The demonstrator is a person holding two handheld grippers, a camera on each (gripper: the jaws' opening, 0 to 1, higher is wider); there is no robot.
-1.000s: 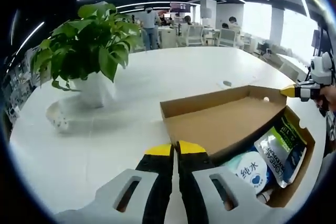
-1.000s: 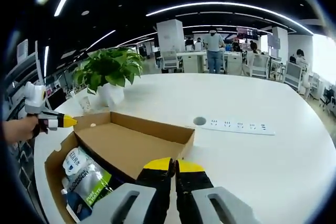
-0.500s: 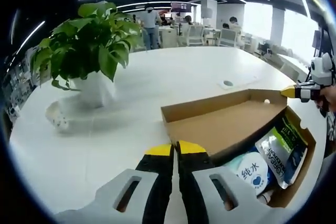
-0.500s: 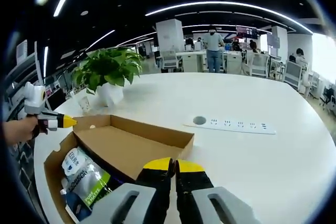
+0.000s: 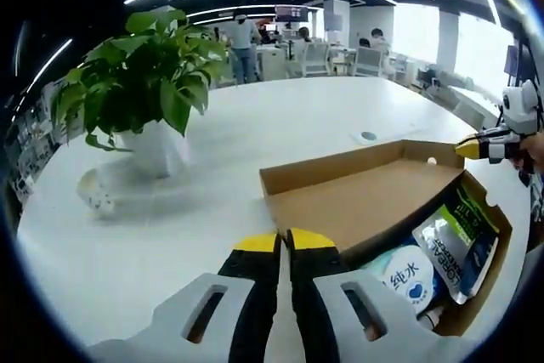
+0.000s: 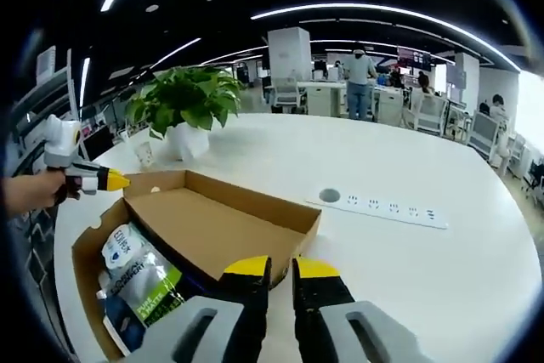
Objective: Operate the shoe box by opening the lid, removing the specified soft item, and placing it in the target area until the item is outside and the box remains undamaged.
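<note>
**A:** So where are we on the shoe box [image 5: 476, 291]?

**B:** Lid [image 5: 361, 197] is up, hinged back, inside face toward us. That step looks done. Cardboard looks intact from what we see.

**A:** Contents?

**B:** Soft packs are in the box: a green-and-white pouch [image 5: 452, 246] and a blue-and-white wipes pack [image 5: 406, 277] beside it. We can't tell which is the specified one. Nothing is out.

**A:** Grippers?

**B:** Left gripper [image 5: 283, 242] has its tips pressed together at the lid's near edge; whether they pinch cardboard, we can't tell. Right gripper [image 6: 280, 267] has its jaws slightly parted, nothing between them, just at the lid's edge.

**A:** Left to do?

**B:** We judge: pick the item, lift it out, set it on the white table [image 6: 442, 269]. No marked target area visible.
</note>
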